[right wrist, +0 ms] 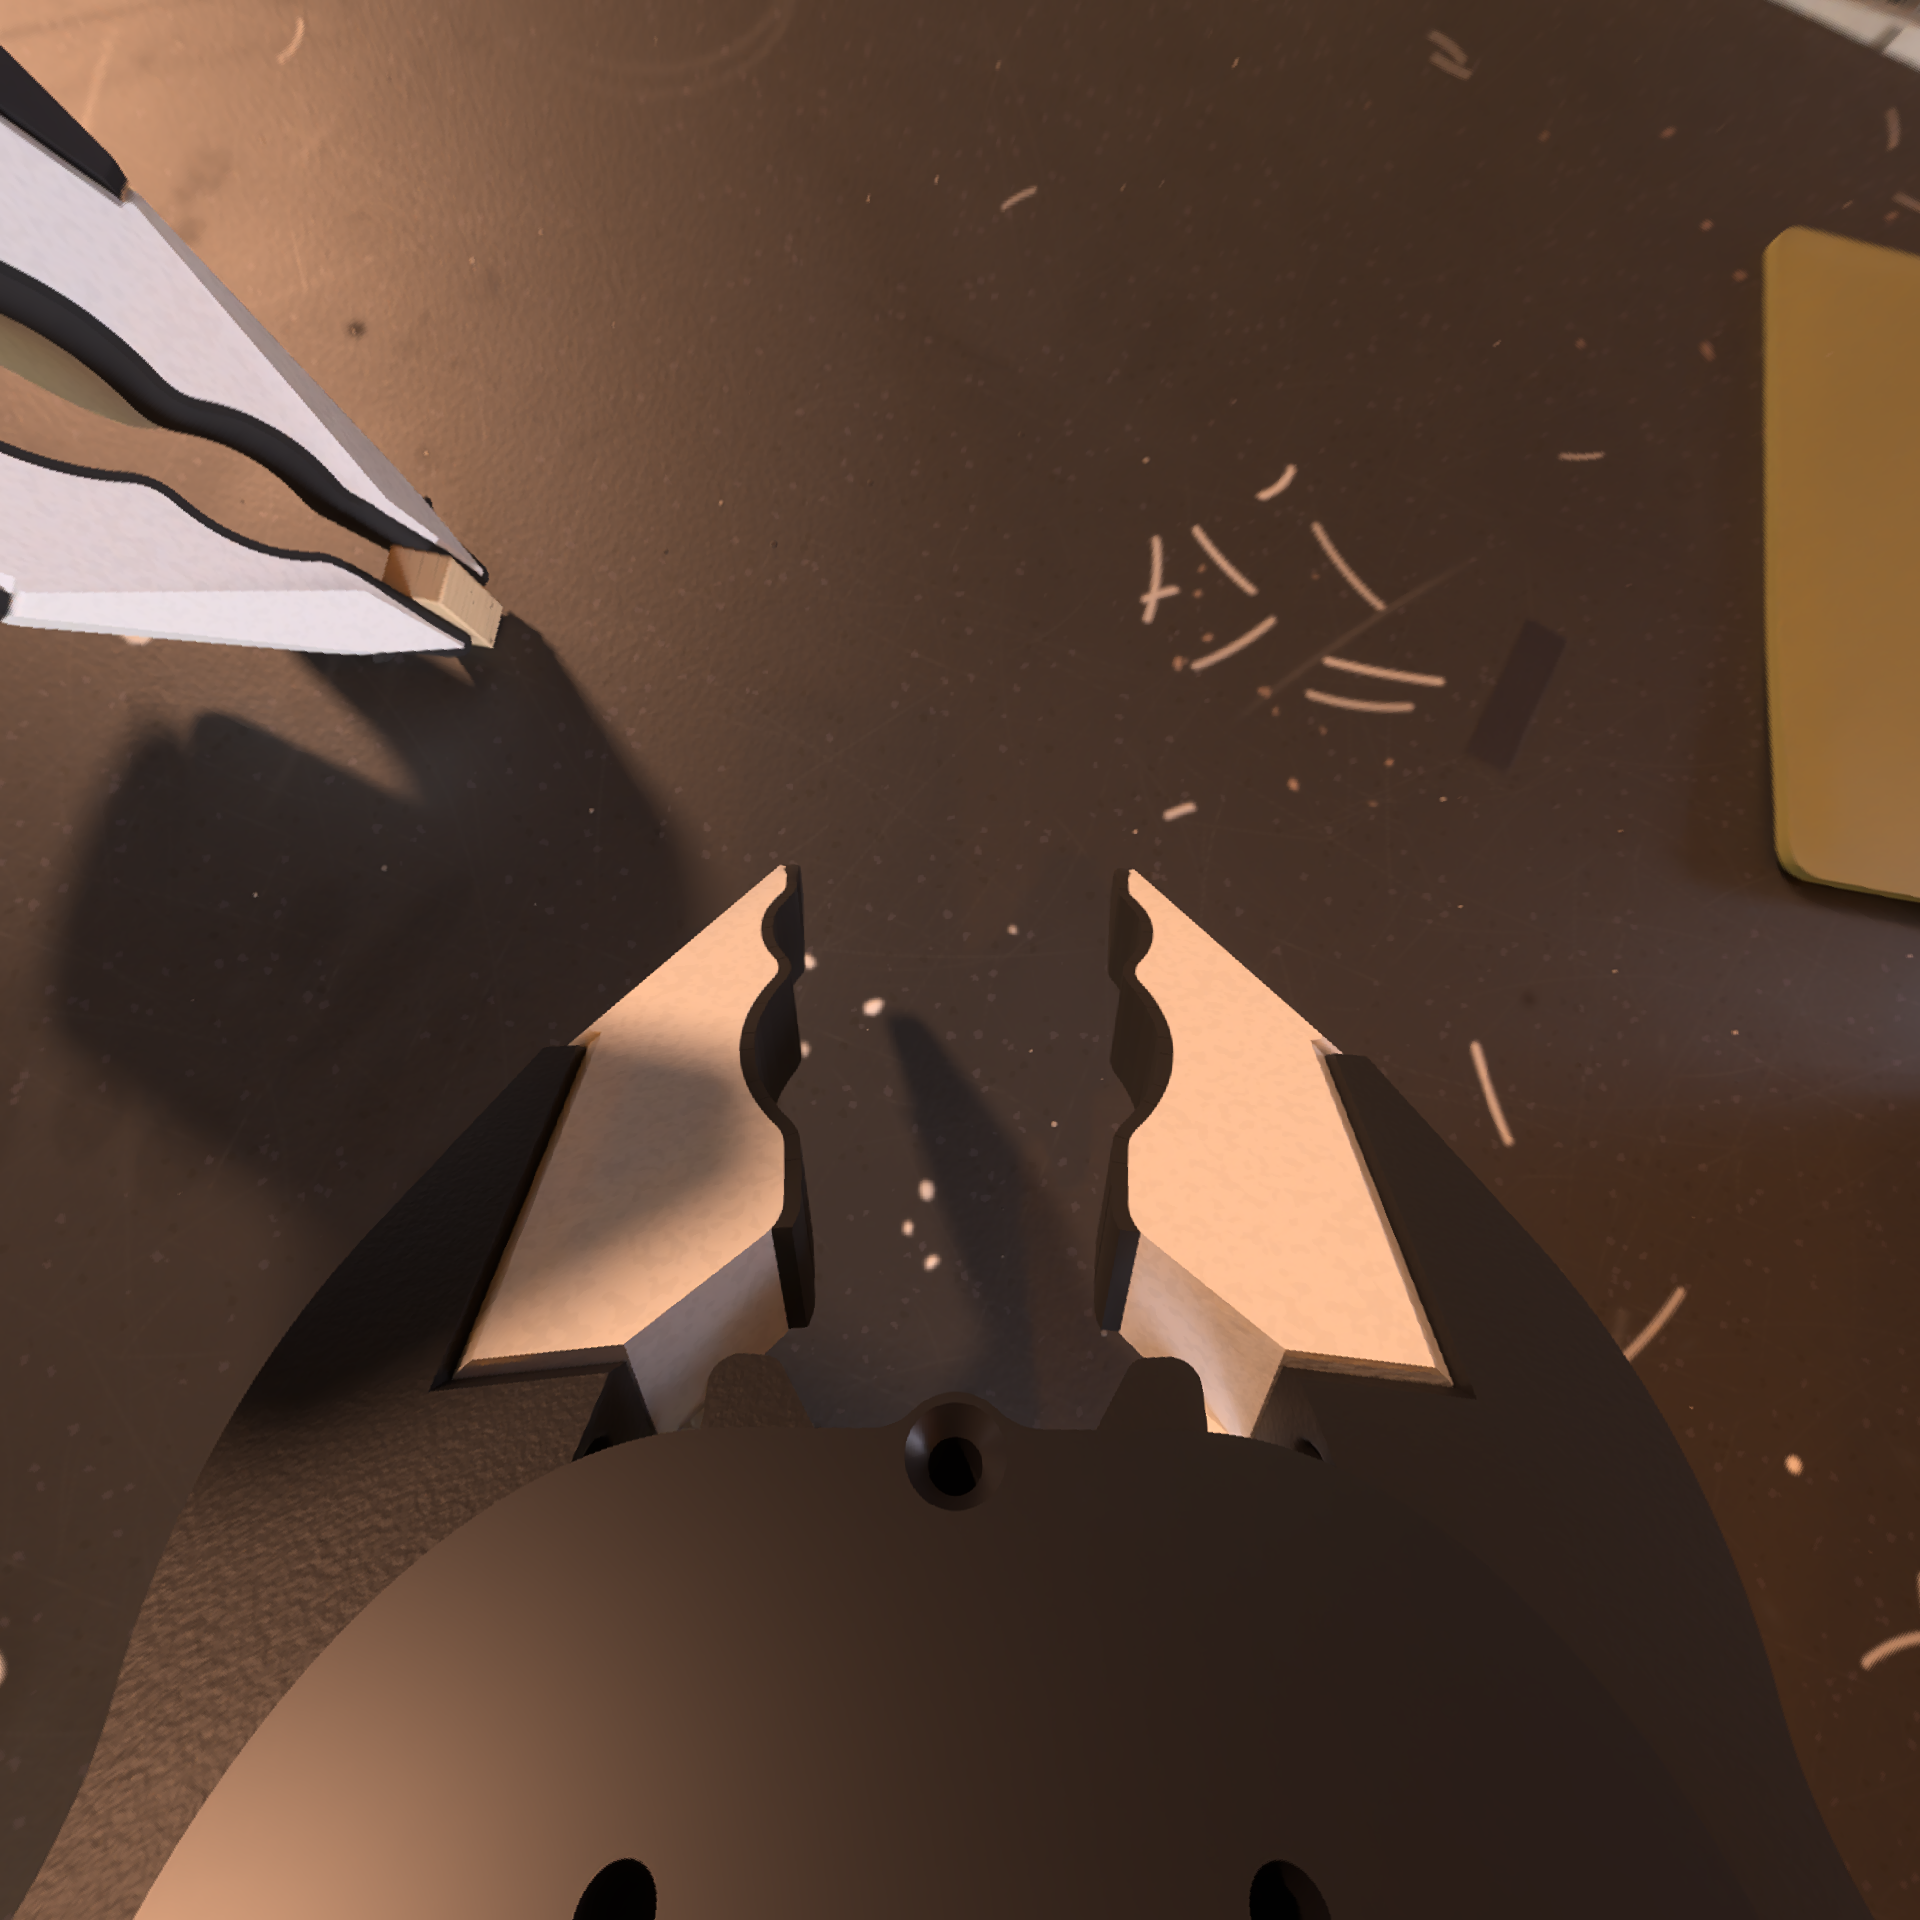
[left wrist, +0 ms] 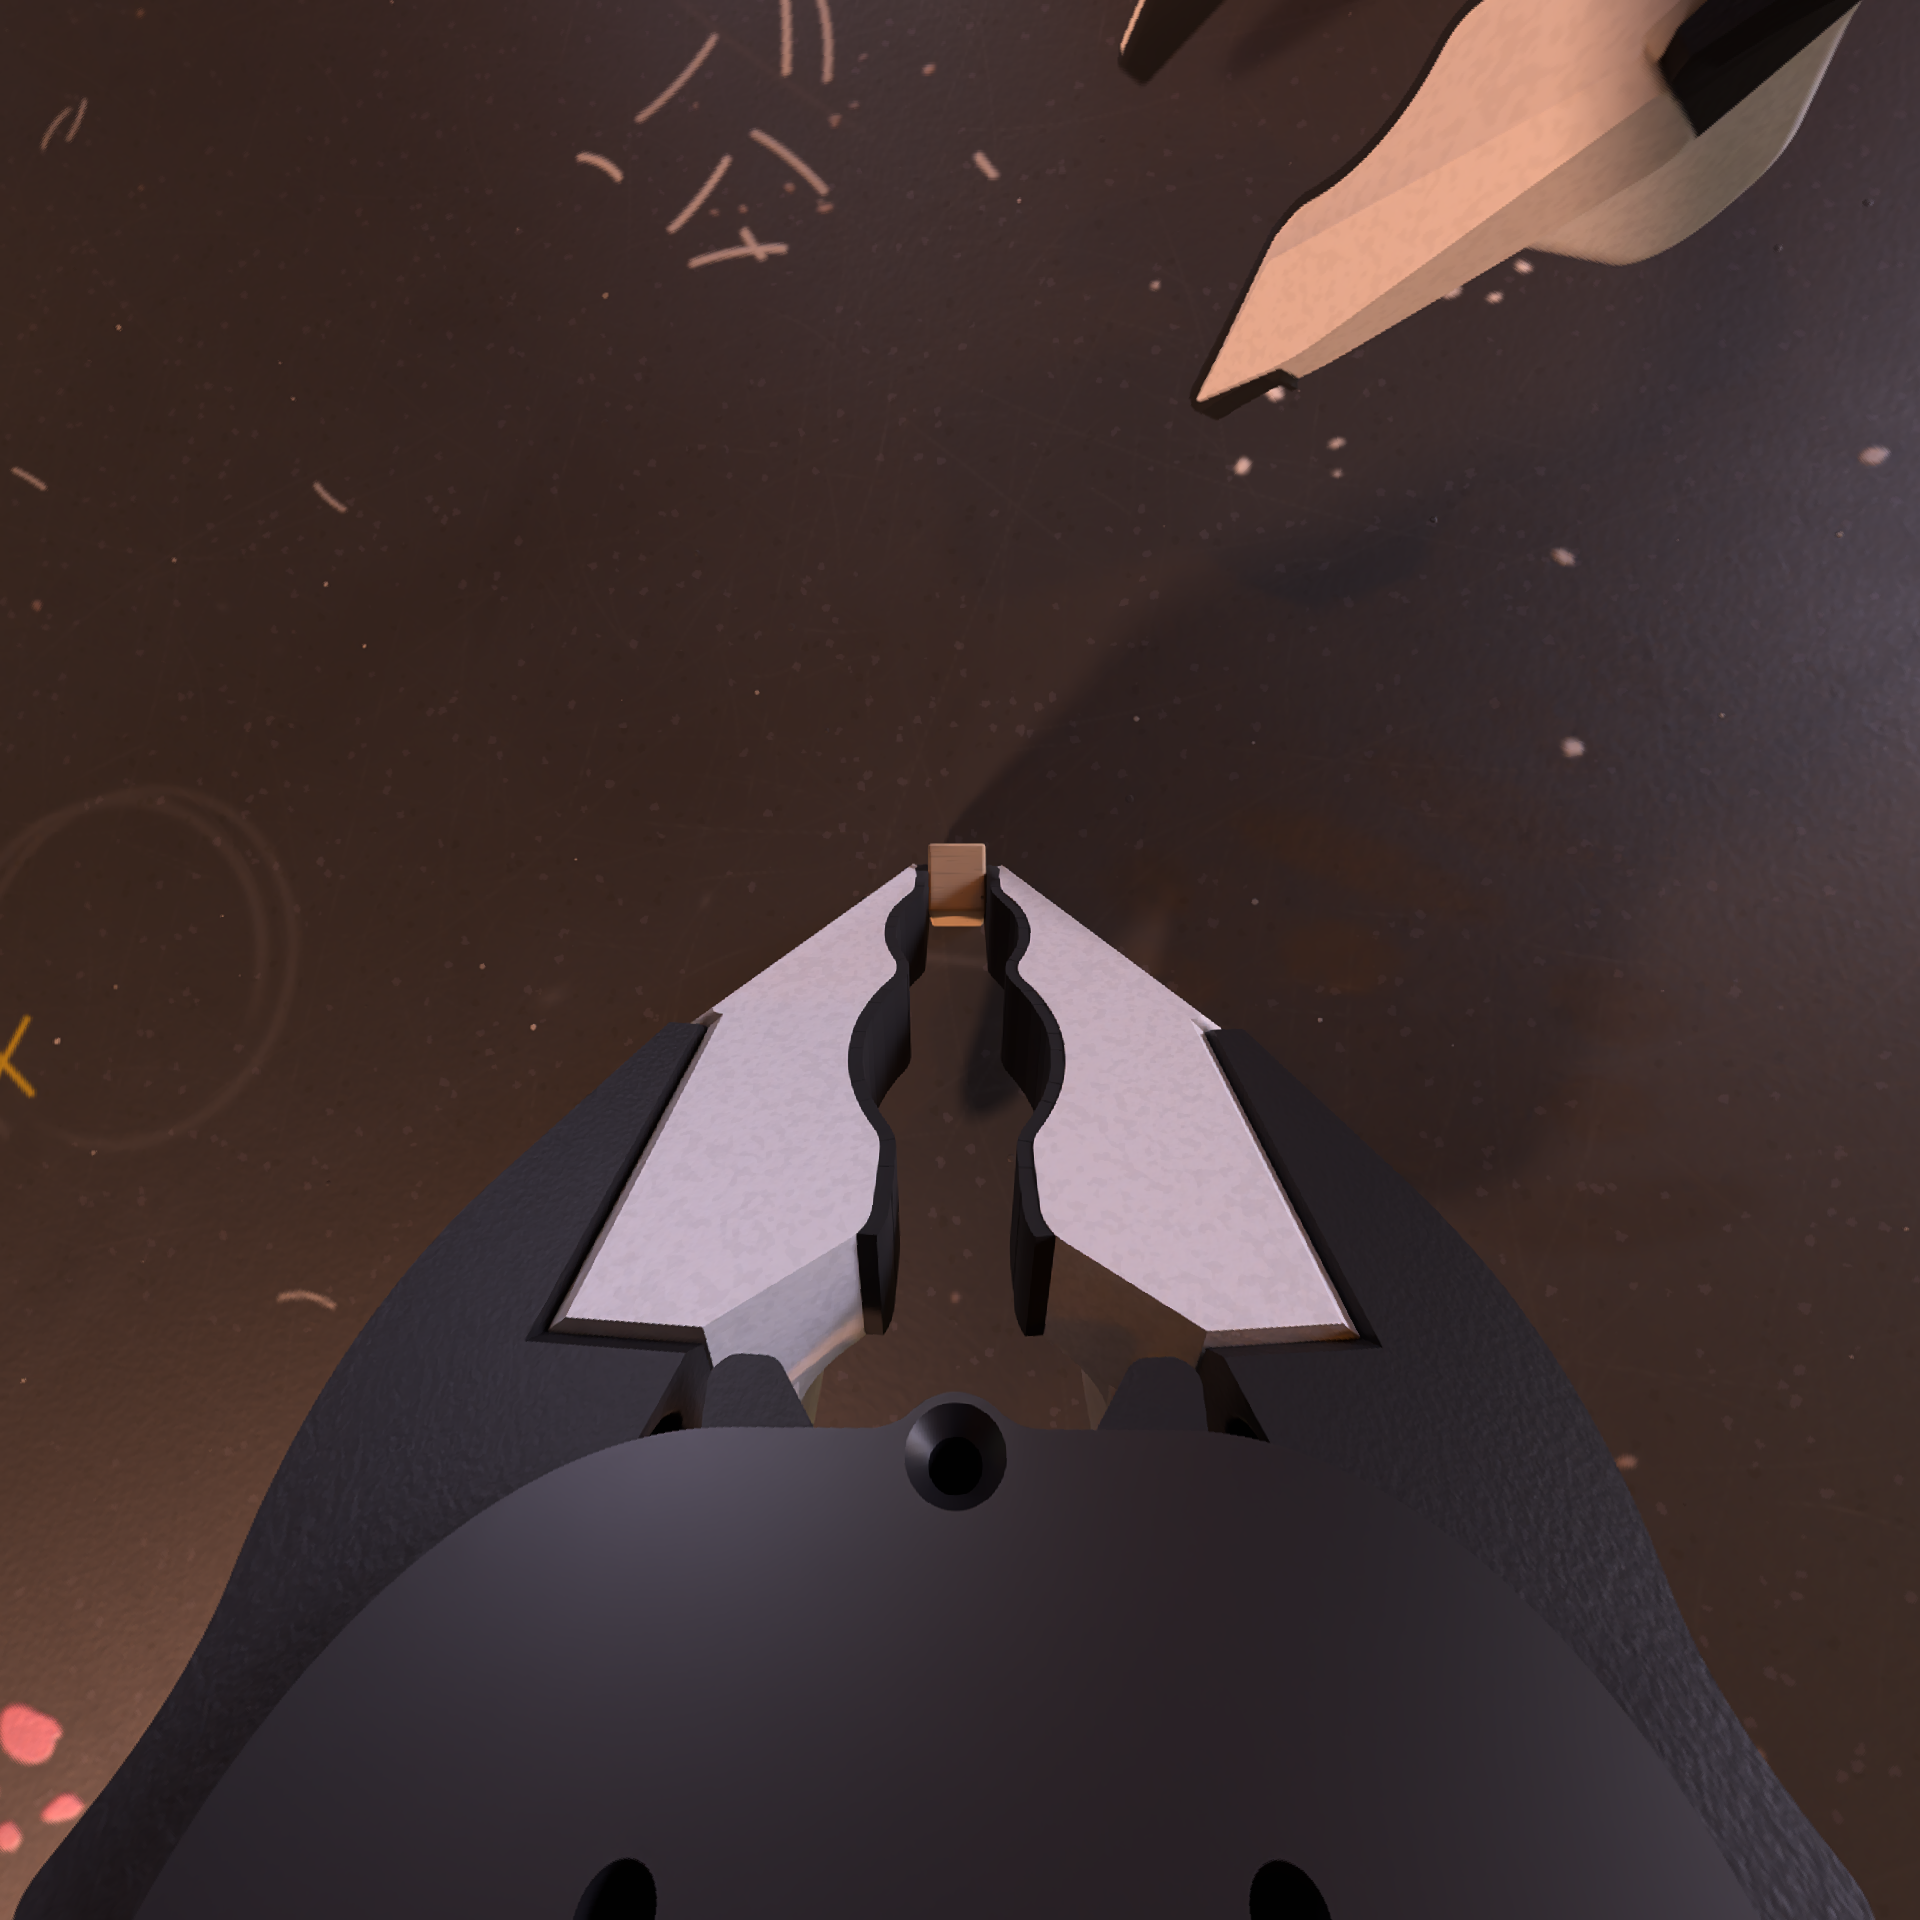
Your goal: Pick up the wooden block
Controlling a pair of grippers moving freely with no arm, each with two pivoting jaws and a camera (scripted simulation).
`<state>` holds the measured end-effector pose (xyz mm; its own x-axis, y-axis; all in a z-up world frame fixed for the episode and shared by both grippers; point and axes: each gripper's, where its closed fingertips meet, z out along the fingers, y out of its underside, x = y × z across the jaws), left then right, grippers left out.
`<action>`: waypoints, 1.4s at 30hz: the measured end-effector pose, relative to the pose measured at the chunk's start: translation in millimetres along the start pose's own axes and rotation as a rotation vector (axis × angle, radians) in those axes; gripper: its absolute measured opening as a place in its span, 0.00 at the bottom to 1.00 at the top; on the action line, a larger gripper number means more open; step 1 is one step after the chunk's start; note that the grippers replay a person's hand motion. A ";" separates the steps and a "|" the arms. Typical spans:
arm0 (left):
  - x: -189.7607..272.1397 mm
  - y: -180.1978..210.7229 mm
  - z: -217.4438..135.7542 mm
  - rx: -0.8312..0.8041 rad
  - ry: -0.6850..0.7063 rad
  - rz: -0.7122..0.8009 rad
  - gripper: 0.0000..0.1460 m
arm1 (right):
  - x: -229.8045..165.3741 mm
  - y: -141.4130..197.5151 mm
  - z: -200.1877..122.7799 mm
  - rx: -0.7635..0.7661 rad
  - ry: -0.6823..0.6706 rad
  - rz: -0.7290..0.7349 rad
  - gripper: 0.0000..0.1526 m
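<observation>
The wooden block (left wrist: 957, 885) sits clamped at the extreme tips of the left gripper (left wrist: 956, 894), jaws narrowed onto it. In the right wrist view the block (right wrist: 457, 594) projects past the fingertips, with its shadow cast on the scratched brown tabletop (right wrist: 935, 416) beside it; it appears clear of the surface.

Risk: the contact area is small. A fast lift or tilt could pivot the block out of the tips.

The right gripper (right wrist: 956, 904) hangs with jaws wide and empty, well apart from the block. A flat yellow board (right wrist: 1849, 571) lies far beyond it, on the side away from the block.
</observation>
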<state>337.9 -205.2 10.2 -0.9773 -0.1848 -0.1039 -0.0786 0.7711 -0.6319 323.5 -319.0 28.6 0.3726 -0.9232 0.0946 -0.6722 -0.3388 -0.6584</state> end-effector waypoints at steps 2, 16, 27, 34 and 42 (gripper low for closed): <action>-0.3 0.7 -0.9 0.004 -0.001 0.008 0.07 | -4.8 1.7 1.3 -0.027 -0.017 0.012 0.34; -27.5 -17.2 -64.6 0.355 0.221 -0.369 0.07 | -28.8 -49.4 -15.5 0.070 -0.176 -0.168 0.24; -15.8 -33.7 -75.5 0.458 0.295 -0.345 0.07 | -19.4 -45.6 0.4 -0.046 -0.227 -0.373 0.10; -10.7 -38.4 -74.5 0.463 0.303 -0.315 0.07 | -13.2 -35.4 -17.3 -0.108 -0.153 -0.426 0.02; -6.9 -48.3 -74.0 0.491 0.326 -0.319 0.07 | 7.6 -4.6 -54.6 -0.298 -0.161 -0.437 0.02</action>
<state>333.8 -196.1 98.3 -0.9366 -0.1045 0.3344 -0.3498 0.3285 -0.8773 294.5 -334.4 73.1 0.7351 -0.6532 0.1812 -0.5759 -0.7428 -0.3414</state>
